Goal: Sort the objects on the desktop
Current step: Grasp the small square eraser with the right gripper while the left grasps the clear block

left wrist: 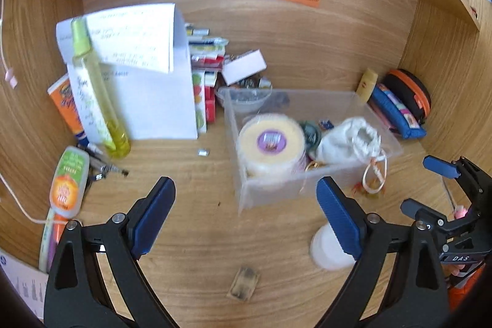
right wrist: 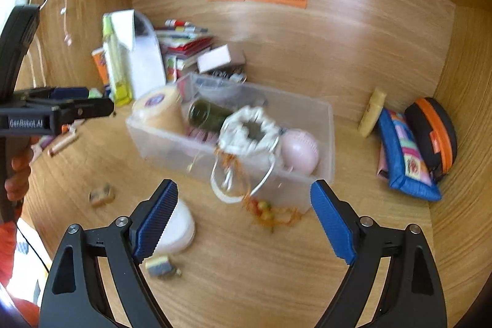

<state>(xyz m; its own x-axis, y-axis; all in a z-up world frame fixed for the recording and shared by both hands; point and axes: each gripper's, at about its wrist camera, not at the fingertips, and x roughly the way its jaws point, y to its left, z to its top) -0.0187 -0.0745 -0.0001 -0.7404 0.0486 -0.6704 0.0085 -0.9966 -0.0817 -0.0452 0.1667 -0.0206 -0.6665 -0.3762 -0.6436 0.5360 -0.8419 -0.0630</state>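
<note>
Both claws empty, jaws spread wide, nothing between the pads. Left claw point(left wrist: 246, 217) tilts down over bare counter point(left wrist: 190, 235); a small worn eraser-like block point(left wrist: 243, 284) lies just ahead of it. A white round lid point(left wrist: 326, 251) sits partly behind its right finger. Right claw point(right wrist: 244, 220) also tilts down, aimed at the near wall of the clear plastic bin point(right wrist: 323, 125).

Bin holds a yellow tape roll point(left wrist: 270, 143), a dark jar, a pink ball point(right wrist: 299, 151) and a white drawstring pouch point(right wrist: 250, 137), whose cord and beads point(right wrist: 264, 211) spill over the rim onto the counter.

Judgement: the pouch is soft and light, so pinch the gathered neck. Cord too thin and slack for a sure hold; likely to snag. The lid looks stiff and light: take it across the rim. The block is small; a low, flat approach needed.
</note>
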